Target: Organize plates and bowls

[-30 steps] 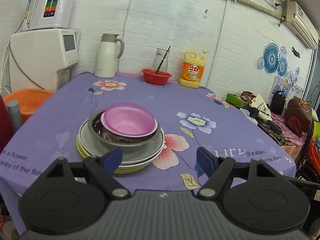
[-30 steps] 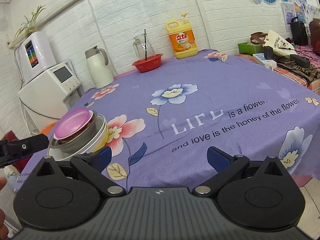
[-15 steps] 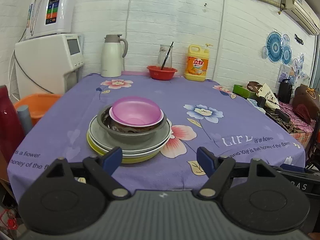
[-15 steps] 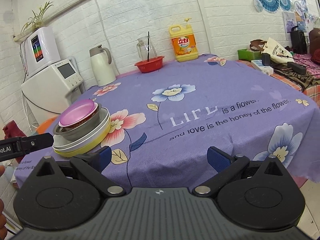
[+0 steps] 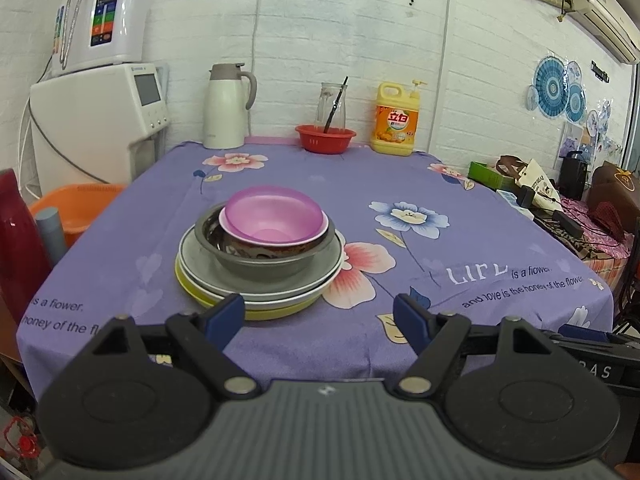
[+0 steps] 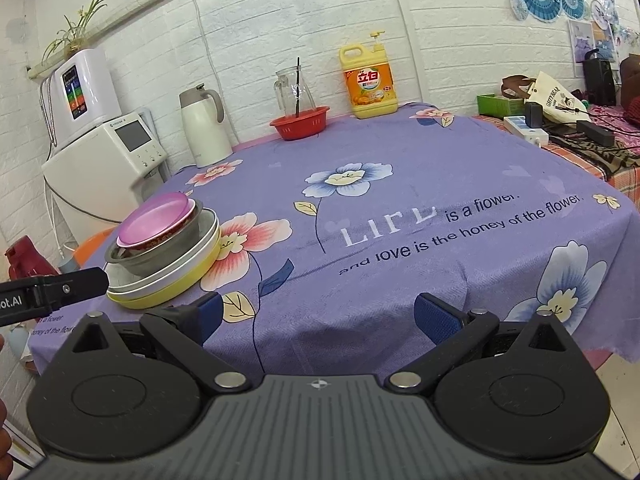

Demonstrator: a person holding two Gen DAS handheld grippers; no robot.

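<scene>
Stack on purple floral tablecloth (image 5: 480, 248), near-left part of table; purple bowl (image 5: 274, 216) nested in patterned bowl (image 5: 264, 243), that inside steel bowl (image 5: 256, 260), all on grey plate (image 5: 200, 264) over white plate (image 5: 320, 286) over yellow plate (image 5: 280, 312); same pile at left in right wrist view, purple bowl (image 6: 154, 218) on top, yellow plate (image 6: 192, 278) at bottom.

Step in hand, judged: pre-grasp, nothing lifted; looks either all still to sort or already stacked, cannot tell which from this alone; likely next: take top purple bowl off by rim, needing advance toward stack, one finger inside bowl and one outside, then close; risk of dragging patterned bowl along, snug nest.

Left gripper (image 5: 319, 316) spread moderately wide, nothing between blue pads (image 5: 226, 314); near-left pad overlaps yellow plate edge in view, contact not certain, probably just in front and above; holds nothing.

Right gripper (image 6: 317, 318) spread wide, empty; hovers at near edge of cloth, well apart from stack, over printed lettering; touches nothing.

Left gripper body also seen in right wrist view at far left, black bar near plate rims.

Far edge, untouched: white thermos (image 5: 224, 108), red basket (image 5: 325, 138) with glass jar (image 5: 331, 106), yellow detergent bottle (image 5: 395, 120).
</scene>
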